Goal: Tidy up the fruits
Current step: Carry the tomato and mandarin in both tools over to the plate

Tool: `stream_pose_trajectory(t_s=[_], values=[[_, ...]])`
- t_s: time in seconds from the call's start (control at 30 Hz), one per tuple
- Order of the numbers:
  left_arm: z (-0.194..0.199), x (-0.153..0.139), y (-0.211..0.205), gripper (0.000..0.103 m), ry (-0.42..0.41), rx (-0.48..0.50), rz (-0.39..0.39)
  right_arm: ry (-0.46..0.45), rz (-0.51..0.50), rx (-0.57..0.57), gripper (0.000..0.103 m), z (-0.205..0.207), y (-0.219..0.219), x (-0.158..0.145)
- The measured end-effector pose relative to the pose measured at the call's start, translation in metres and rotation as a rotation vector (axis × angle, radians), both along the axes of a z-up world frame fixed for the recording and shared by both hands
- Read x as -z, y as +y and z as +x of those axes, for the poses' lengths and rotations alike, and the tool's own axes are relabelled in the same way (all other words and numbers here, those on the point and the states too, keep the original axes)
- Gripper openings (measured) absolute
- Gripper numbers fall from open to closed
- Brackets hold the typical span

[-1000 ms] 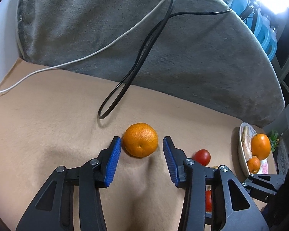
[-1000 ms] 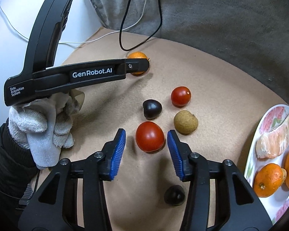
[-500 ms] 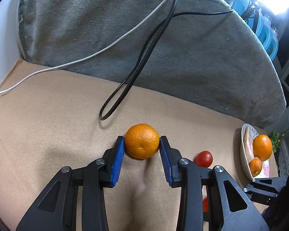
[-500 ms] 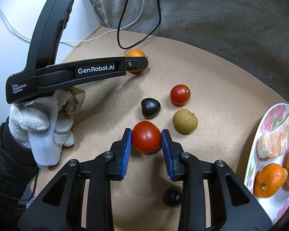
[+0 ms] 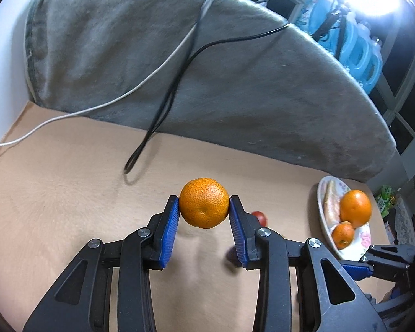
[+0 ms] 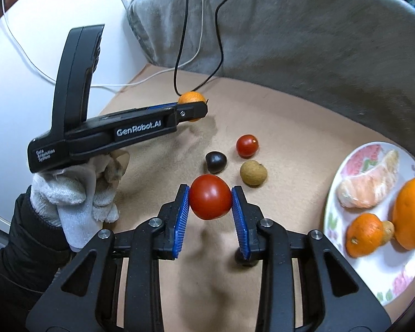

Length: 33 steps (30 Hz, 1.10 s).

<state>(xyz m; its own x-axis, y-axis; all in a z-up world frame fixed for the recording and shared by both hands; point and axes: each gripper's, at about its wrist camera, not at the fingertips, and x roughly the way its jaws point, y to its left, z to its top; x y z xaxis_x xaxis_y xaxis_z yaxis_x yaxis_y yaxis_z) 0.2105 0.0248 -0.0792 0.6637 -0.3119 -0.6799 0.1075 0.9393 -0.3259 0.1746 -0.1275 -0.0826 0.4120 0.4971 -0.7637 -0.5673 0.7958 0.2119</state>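
My left tongs grip the tangerine, right tongs grip the tomato, both just clear of the cloth. Pickup step; next, carry both right to the plate.

Beyond the right gripper lie a dark oval fruit, a small red tomato and a brown round fruit; to its right, a flowered plate bearing oranges.
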Motion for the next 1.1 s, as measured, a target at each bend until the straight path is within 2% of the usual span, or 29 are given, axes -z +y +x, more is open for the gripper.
stream_pose_trajectory(t_s=[0.47,0.87,1.1], values=[[-0.046,-0.039,-0.035,0.035,-0.085,0.091,-0.003,-0.077,0.017,0.072,0.032,-0.044,-0.029,-0.030],[-0.070,-0.054,-0.073,0.035,-0.122,0.183,0.008,-0.123,0.047,0.169,0.032,-0.084,-0.077,-0.048],[-0.073,-0.053,-0.104,0.035,-0.116,0.239,0.014,-0.127,0.059,0.235,0.032,-0.092,-0.113,-0.047]])
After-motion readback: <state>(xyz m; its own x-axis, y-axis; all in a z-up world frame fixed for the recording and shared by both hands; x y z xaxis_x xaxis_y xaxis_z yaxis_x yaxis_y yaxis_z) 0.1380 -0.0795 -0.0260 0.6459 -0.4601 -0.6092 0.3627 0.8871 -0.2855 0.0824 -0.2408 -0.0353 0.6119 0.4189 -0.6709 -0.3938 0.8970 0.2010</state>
